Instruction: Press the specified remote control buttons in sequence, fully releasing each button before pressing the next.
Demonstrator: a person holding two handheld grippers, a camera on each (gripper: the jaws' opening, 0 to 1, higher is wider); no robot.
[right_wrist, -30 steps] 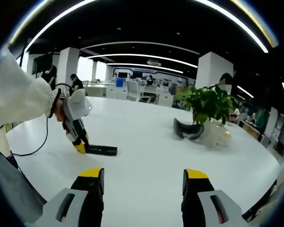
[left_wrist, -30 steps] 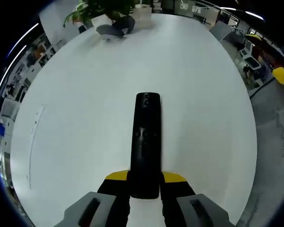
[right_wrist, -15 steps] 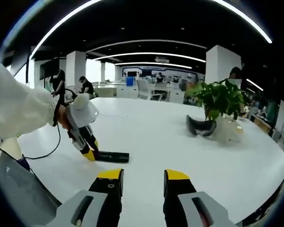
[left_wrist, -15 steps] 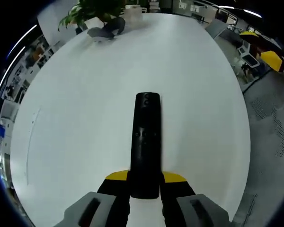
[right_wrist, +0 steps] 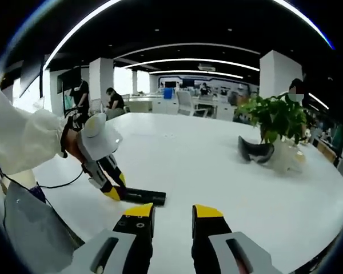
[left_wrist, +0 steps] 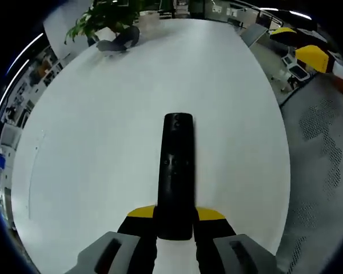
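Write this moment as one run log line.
left tongs: shut on remote | right tongs: nearly shut, empty, above table | buttons: unpressed

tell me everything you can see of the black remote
The remote is a long, slim black bar that looks like matte plastic, with a rounded far end, small buttons near its middle and one near the tip. It lies flat on the white table, its near end clamped between the yellow-tipped jaws of the left gripper. In the right gripper view it lies on the table, held at one end by that gripper.
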